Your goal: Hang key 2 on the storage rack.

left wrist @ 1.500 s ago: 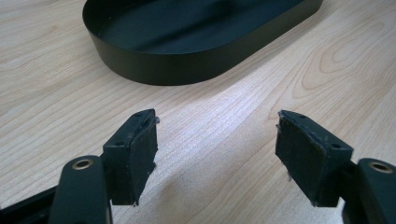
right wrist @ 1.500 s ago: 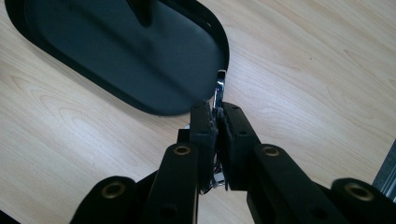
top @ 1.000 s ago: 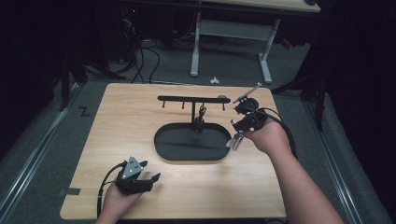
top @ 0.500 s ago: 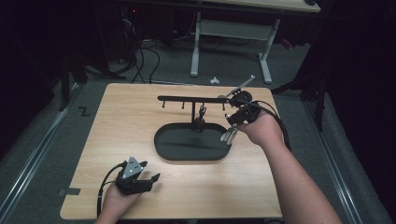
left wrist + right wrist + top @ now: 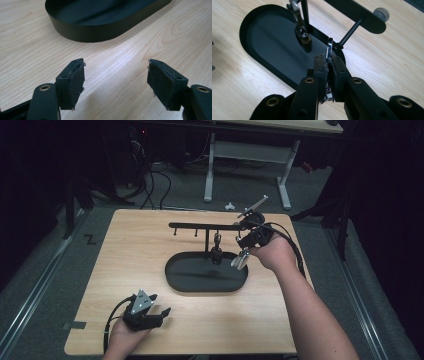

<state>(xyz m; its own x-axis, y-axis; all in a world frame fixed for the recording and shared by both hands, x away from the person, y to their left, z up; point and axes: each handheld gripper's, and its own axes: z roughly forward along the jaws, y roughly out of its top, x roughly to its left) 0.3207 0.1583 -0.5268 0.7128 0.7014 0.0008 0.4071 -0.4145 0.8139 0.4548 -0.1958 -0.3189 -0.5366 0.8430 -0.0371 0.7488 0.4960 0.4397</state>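
Your right claw is clenched on a small flat chrome wrench, pinched edge-on so its thin shank rises between the pads and its ring end pokes out just past the tips. In the high view the same wrench hangs below your right hand, over the right end of the black oval metal tray.

Expect it to be light, rigid and slick: polished steel against rubber pads can pivot or slide if you jolt it, so keep the squeeze steady. The grip sits low on the shank, which looks right, since it leaves the ring free for a peg.

Just ahead of the claw and slightly to its left, a second chrome wrench hangs from the black T-shaped hanger rack; the rack's bar crosses above and beyond your tips, its end peg close by.

Your left claw is released, jaws wide with nothing between them, resting near the tray's wall.
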